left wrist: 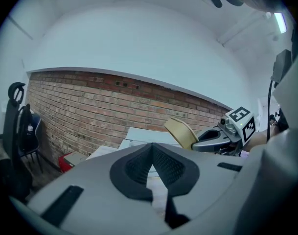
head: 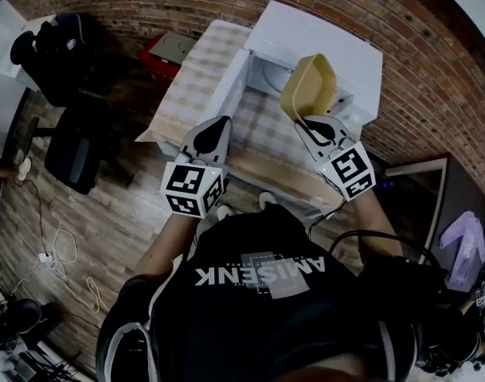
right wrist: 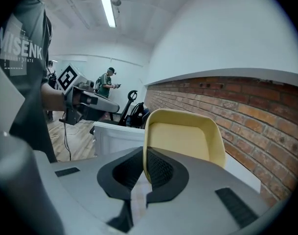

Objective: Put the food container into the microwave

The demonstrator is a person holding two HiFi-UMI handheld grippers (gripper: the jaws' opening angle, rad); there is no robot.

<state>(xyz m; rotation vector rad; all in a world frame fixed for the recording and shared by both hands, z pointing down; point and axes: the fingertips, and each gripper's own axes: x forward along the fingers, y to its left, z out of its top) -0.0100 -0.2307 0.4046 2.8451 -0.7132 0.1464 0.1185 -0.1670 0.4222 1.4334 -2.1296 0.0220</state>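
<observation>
Furniture at the left edge is a black office chair (head: 75, 146) on the wooden floor. Next to it, the table with a checked cloth (head: 190, 94) is seen. The left gripper (head: 218, 127) is held over the table edge with its jaws pressed together and nothing between them. Just beside it, the white microwave (head: 326, 46) is placed, with its door (head: 237, 86) swung open. Further right, the pale yellow plastic food container (head: 310, 86) is held tilted on its edge in front of the opening. Its rim is pinched by the right gripper (head: 310, 123).
</observation>
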